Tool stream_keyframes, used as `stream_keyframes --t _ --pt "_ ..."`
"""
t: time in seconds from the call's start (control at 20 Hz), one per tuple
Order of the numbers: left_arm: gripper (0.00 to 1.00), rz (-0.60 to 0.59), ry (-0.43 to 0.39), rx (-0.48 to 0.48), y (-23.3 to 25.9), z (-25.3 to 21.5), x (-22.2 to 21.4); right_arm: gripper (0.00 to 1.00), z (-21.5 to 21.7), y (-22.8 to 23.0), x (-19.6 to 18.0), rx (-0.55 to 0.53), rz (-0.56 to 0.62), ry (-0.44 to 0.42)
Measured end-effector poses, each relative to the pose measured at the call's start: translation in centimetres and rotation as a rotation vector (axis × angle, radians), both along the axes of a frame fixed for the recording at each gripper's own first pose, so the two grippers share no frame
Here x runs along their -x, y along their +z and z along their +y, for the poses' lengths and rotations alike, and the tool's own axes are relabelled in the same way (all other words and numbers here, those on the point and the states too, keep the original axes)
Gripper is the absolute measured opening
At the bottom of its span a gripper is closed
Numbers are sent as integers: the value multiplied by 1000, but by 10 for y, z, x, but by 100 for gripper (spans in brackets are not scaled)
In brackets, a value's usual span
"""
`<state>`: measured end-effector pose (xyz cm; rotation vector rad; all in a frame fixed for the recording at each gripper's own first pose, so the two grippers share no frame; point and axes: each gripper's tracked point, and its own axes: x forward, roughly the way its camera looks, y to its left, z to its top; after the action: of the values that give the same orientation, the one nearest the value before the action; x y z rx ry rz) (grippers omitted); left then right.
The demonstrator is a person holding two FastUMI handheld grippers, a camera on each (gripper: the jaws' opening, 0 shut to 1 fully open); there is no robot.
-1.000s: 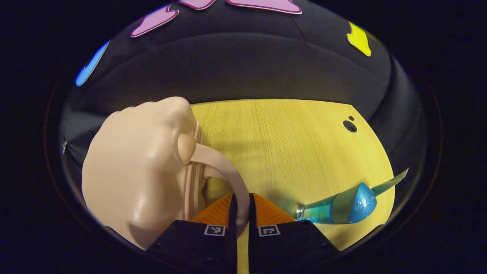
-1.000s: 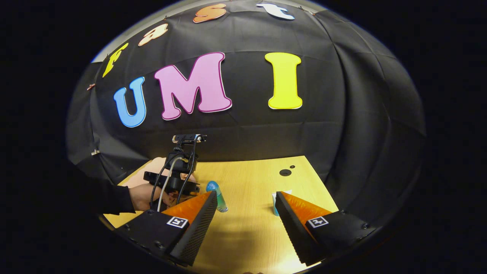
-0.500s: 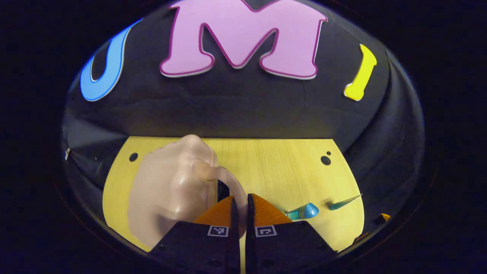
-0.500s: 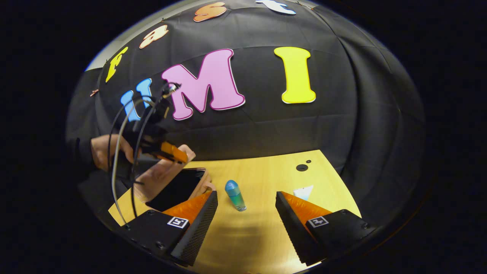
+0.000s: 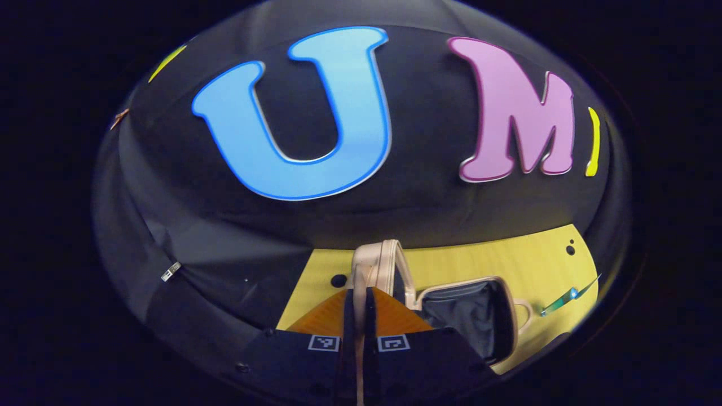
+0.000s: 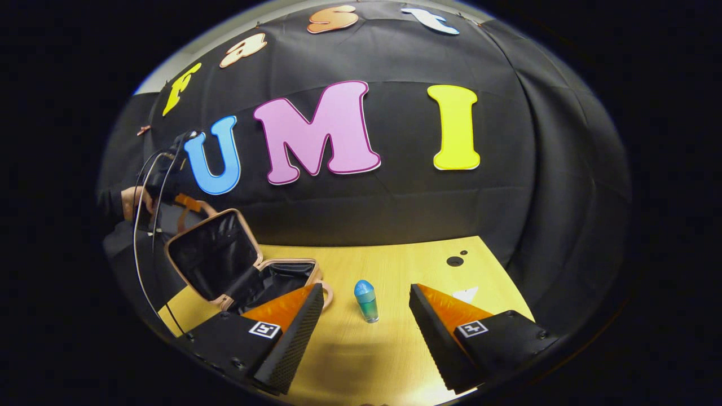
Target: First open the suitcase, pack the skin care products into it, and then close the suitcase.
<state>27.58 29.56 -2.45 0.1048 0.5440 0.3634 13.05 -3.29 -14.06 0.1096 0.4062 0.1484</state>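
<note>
Nearest to you, in the right gripper view, your right gripper (image 6: 365, 332) hangs with its fingers spread wide and nothing between them. The small blue-capped, teal-bodied bottle (image 6: 366, 301) stands upright on the pale wooden counter (image 6: 395, 361) directly ahead, on the line that runs between the two fingers and just beyond their tips. Its long axis is vertical, so a straight advance with the fingers at this spread would bring one to each side of the body. A white, flat-ended item (image 6: 466, 294) lies behind the right-hand finger; most of it is hidden, and what it is cannot be told.

To the left of the bottle, the beige hard-shell suitcase (image 6: 214, 256) lies open: its dark-lined lower half rests on the counter near the left-hand finger, and its dark-lined lid stands raised and tilted away. Farther left, your other hand (image 6: 131, 201) holds the left gripper up at the lid's top.

In the left gripper view, your left gripper (image 5: 357, 313) has its fingers pressed together on the beige carrying handle (image 5: 379, 260) of the lid, holding it up. The open lower half shows to the right of the fingers, and a teal tube (image 5: 568, 294) lies well beyond it, near the counter's edge.

The right gripper is judged the nearer to the bottle, and the opening lies to the bottle's left. The counter between bottle and suitcase is bare; the black cloth wall (image 6: 395, 208) closes the far side.
</note>
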Motion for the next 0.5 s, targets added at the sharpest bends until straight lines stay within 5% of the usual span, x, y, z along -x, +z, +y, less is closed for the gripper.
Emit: stream_keyframes --t 0.15,0.3,0.5 --pt "10 20 9 39 -52 80 -2 97 22 11 6 20 -18 -57" --pt "10 38 34 187 -114 140 -4 97 59 17 13 77 -55 -66" --pt "10 80 45 318 -197 174 -10 97 91 -2 19 95 -10 -83"
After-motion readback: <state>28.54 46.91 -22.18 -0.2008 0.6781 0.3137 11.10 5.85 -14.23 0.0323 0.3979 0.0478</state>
